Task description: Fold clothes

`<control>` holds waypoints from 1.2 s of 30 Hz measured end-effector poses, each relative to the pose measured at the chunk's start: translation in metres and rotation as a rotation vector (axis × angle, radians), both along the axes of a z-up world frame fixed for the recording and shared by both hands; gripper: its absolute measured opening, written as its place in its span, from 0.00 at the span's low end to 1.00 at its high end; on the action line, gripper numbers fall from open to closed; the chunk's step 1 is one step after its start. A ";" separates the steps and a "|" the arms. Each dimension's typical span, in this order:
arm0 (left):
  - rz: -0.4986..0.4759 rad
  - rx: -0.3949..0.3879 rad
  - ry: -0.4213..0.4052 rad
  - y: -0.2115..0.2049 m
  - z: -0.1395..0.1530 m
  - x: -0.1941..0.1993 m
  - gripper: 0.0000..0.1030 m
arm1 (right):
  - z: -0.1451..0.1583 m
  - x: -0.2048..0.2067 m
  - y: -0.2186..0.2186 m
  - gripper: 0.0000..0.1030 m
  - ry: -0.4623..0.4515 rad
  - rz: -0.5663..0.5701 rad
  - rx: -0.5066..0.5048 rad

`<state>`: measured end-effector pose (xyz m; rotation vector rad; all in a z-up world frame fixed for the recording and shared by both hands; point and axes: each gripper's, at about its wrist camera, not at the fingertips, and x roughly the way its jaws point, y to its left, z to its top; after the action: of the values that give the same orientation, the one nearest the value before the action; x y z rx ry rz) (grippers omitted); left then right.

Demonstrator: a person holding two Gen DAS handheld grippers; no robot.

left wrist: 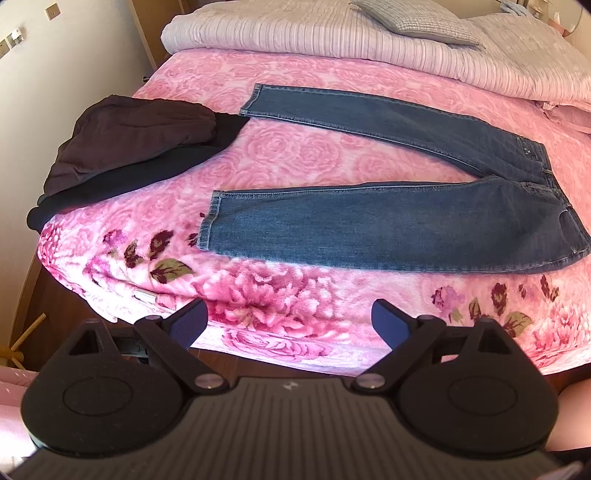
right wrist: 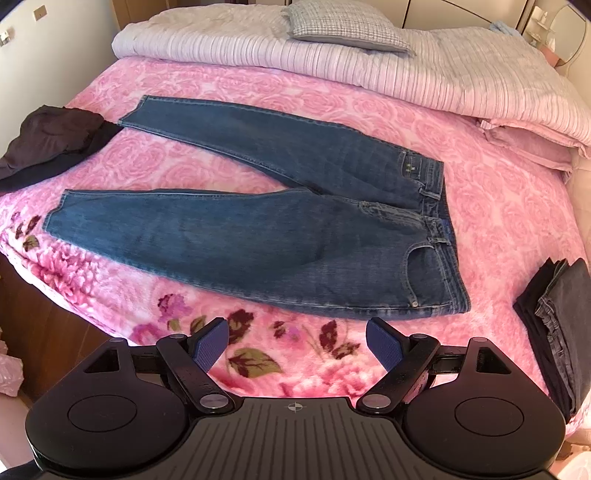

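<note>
**Jeans spread on a pink bed, both grippers empty**

Pink rose-patterned blanket [right wrist: 498, 221] covers a bed that fills both views. Blue jeans [right wrist: 277, 243] lie flat across its middle, front side up, legs spread apart in a V — waistband toward the right, hems toward the left. The near leg runs close to the front edge of the bed.

Dark clothes [left wrist: 122, 144] sit in a loose heap at the left, just beside the far hem. In the right wrist view a folded stack [right wrist: 557, 325] of dark garments rests at the right edge, well apart from the jeans. A pale striped quilt [right wrist: 258, 48] is bunched along the far side, with a grey pillow [right wrist: 343, 26] on top.

The left gripper [left wrist: 290, 325] and right gripper [right wrist: 297, 349] both hover over the front edge of the bed — fingers spread wide, nothing between them, short of the jeans.
</note>
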<state>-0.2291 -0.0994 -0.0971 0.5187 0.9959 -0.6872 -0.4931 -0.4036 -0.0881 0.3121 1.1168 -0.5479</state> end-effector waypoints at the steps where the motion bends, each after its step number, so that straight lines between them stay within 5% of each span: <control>1: -0.003 0.002 -0.003 -0.001 0.000 0.000 0.91 | 0.000 -0.001 -0.002 0.82 0.002 -0.001 -0.003; 13: -0.036 0.027 -0.008 -0.016 -0.008 -0.005 0.91 | -0.007 -0.016 -0.020 0.82 0.012 0.004 -0.022; 21: -0.145 0.068 -0.082 -0.027 -0.028 -0.009 0.90 | -0.019 -0.025 -0.027 0.82 -0.033 0.061 -0.084; 31: -0.607 0.273 -0.377 -0.049 -0.137 -0.009 0.75 | -0.081 -0.019 -0.003 0.79 0.089 0.286 -0.252; 33: -0.697 0.316 -0.425 -0.051 -0.165 -0.003 0.69 | -0.099 -0.014 0.002 0.60 0.126 0.339 -0.278; 36: -0.797 0.358 -0.466 -0.056 -0.202 0.010 0.63 | -0.121 -0.004 0.000 0.50 0.156 0.362 -0.273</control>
<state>-0.2194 -0.1557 -0.2993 1.3623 0.4405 -1.0284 -0.4972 -0.4040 -0.2089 -0.1713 1.1979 -0.3993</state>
